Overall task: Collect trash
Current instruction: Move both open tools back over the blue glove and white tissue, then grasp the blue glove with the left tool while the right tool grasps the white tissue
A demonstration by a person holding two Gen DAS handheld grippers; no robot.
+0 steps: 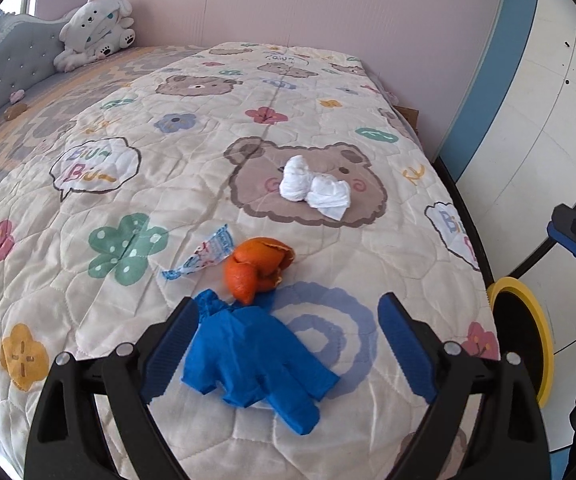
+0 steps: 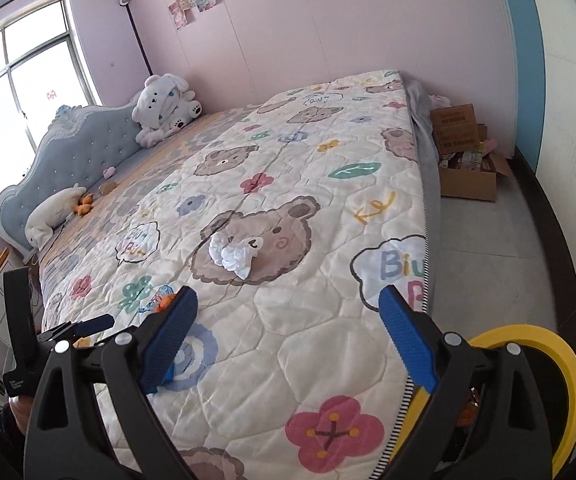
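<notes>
Blue crumpled rubber glove (image 1: 256, 356) lies on the cream quilted bear-print bed cover (image 1: 192, 152), between the spread fingers of the left tongs (image 1: 288, 344), which pinch nothing. Just beyond it sits an orange citrus peel (image 1: 258, 268), touching a twisted blue-and-white plastic wrapper (image 1: 204, 256). Farther up the bed rests a white crumpled tissue (image 1: 313, 190). The right tongs (image 2: 288, 340) stand wide apart and empty above the bed's edge, beside a yellow-rimmed round bin (image 2: 547, 364) on the floor.
</notes>
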